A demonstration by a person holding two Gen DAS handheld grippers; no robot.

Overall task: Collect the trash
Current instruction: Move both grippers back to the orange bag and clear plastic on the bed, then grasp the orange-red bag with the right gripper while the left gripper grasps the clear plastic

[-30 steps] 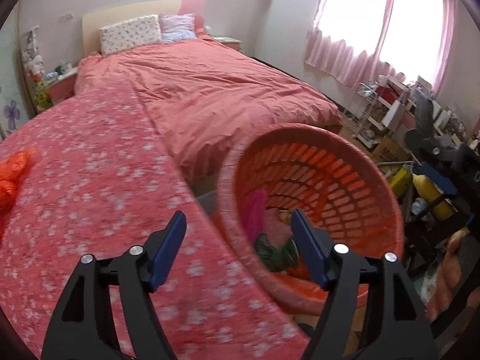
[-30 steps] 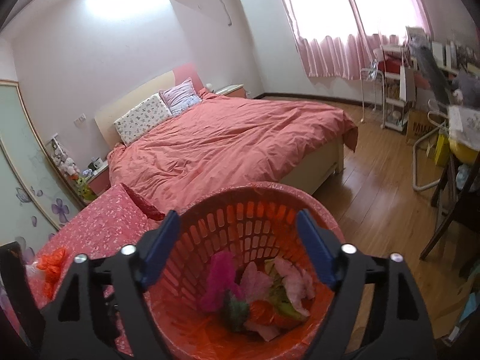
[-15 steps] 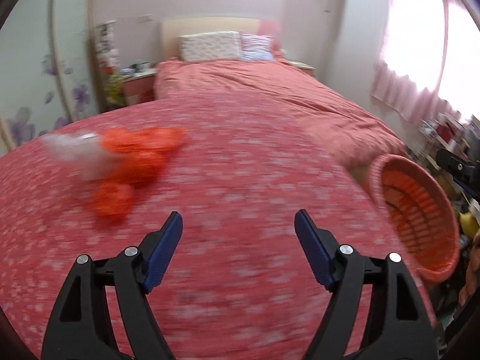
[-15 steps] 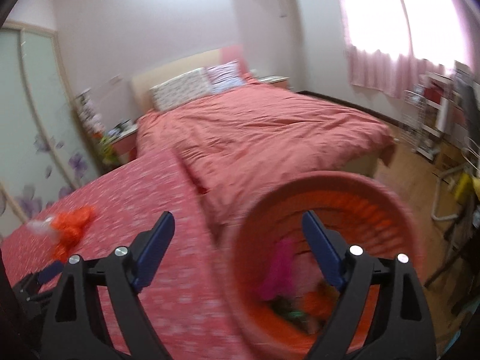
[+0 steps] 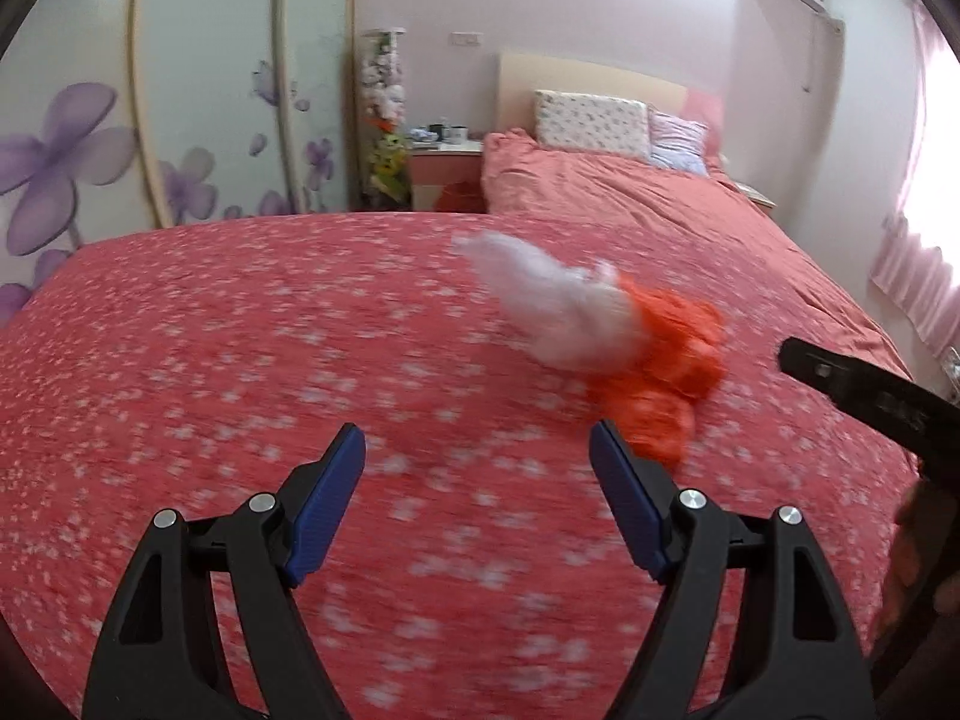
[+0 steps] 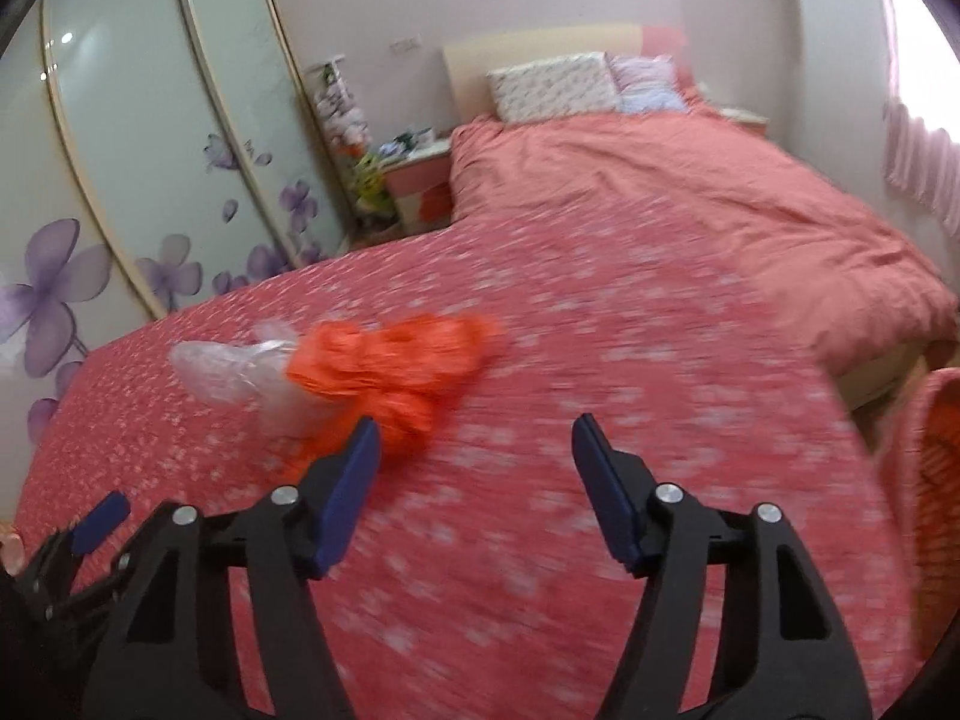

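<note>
Crumpled orange plastic bag (image 5: 657, 372) and clear plastic wrapper (image 5: 558, 306) lie uncollected on the red floral surface (image 5: 240, 360); both jaws gape empty, the right's just narrowing.

Flowered red cloth (image 5: 240, 360) in front; pink bed (image 6: 690, 198), two pillows (image 6: 555, 87), flower-painted wardrobe (image 6: 150, 150) behind.

Left hand-held gripper (image 5: 477, 480) open, empty, above floral cloth (image 5: 240, 360); orange bag (image 5: 666, 372), clear bag (image 5: 564, 306) ahead-right.
</note>
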